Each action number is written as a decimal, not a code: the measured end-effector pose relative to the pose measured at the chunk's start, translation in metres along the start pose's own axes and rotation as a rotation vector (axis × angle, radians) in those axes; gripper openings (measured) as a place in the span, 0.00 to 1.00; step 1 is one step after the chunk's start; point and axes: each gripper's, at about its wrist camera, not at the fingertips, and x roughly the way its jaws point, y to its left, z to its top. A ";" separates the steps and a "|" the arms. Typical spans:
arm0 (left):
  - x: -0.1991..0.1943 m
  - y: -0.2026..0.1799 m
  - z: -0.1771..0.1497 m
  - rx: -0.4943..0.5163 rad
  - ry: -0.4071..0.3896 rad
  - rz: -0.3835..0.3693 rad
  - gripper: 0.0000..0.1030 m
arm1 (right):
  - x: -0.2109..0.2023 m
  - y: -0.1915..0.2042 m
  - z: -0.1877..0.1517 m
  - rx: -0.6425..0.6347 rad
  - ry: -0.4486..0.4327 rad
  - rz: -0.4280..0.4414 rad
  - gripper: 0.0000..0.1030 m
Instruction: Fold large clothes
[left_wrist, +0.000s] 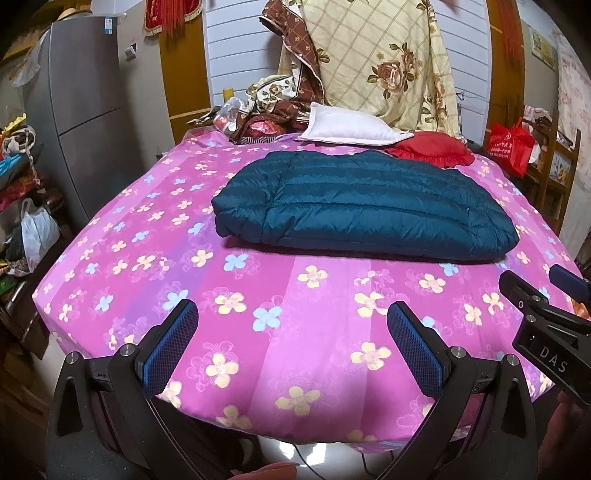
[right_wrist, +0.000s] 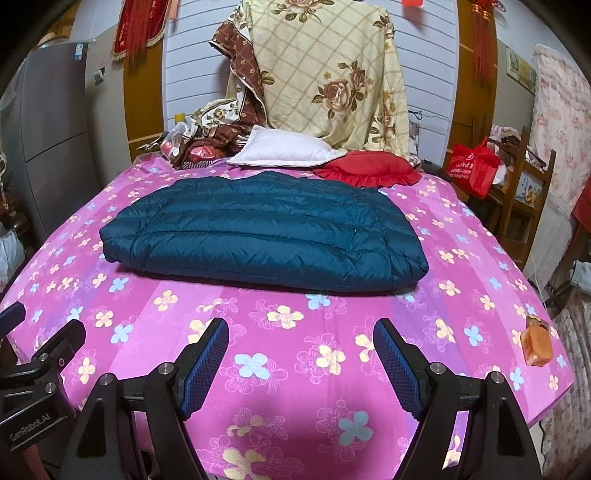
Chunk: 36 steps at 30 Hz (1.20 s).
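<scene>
Teal down jacket (left_wrist: 364, 205) folded mid-bed on pink floral sheet (left_wrist: 295, 314), near white pillow (left_wrist: 351, 127). Left gripper (left_wrist: 291, 343) and right gripper (right_wrist: 301, 363) both spread, empty, well short. Likely light, puffy, slick shell, springs back; pinch corners or seams.

Lying folded on the bed (right_wrist: 332, 369), toward its far half: the jacket (right_wrist: 266, 236). Sitting just behind it, a white pillow (right_wrist: 284, 153) overlapping a ruffled cushion (right_wrist: 369, 168) on its right. Hanging behind those, a quilt (right_wrist: 325, 74). Hovering over the near edge, well short of the jacket, both spread wide and empty: left gripper (left_wrist: 291, 332) and, beside it on the right, right gripper (right_wrist: 301, 350). Resting near the bed's right edge, a small block (right_wrist: 537, 345).
</scene>
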 end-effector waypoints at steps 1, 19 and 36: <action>0.000 0.000 0.000 0.000 0.002 -0.001 0.99 | 0.000 0.000 0.000 -0.002 0.000 0.000 0.76; 0.006 0.003 -0.003 -0.009 0.018 -0.001 0.99 | 0.004 0.003 -0.006 -0.015 0.014 0.004 0.76; 0.014 0.002 -0.005 0.008 0.036 0.000 0.99 | 0.012 -0.002 -0.010 -0.015 0.034 -0.002 0.76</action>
